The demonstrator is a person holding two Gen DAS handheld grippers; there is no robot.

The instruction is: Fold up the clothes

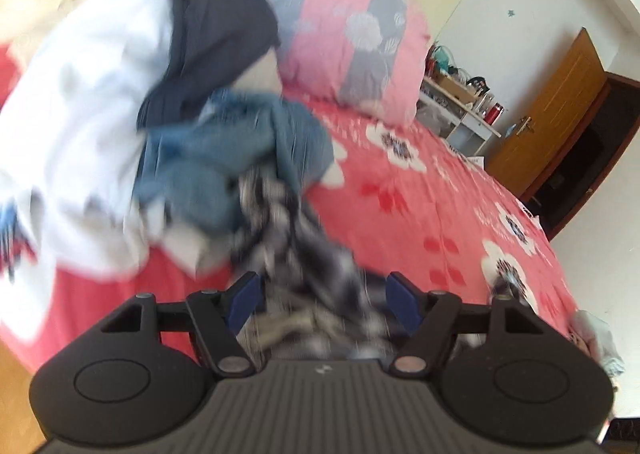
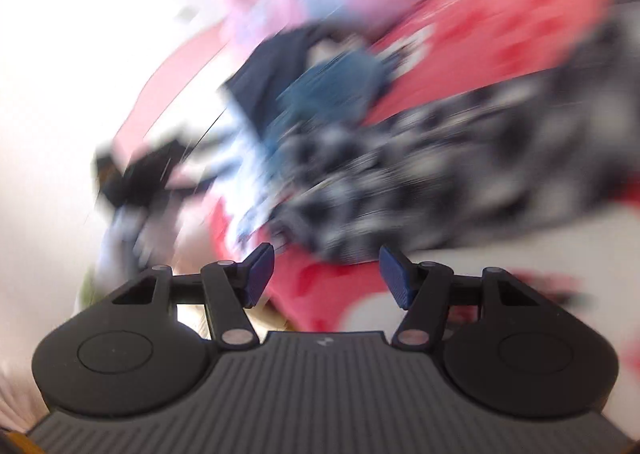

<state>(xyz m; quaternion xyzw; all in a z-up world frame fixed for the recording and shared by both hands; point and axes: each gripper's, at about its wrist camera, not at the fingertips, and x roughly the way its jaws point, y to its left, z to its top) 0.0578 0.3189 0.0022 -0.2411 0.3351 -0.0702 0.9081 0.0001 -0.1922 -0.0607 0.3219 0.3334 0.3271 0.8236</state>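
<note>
Left gripper (image 1: 322, 300) spread wide around checked shirt (image 1: 288, 230) on red bedspread (image 1: 420, 194), long axis from clothes pile (image 1: 168, 114) toward camera. Right gripper (image 2: 326, 276) apart, empty, view blurred.

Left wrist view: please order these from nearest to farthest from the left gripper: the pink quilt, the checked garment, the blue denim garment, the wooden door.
1. Checked garment, lying between the open fingers of the left gripper.
2. Blue denim garment, just behind it, slightly left.
3. Pink quilt, at the bed's far end.
4. Wooden door, far right, beyond the bed.
</note>
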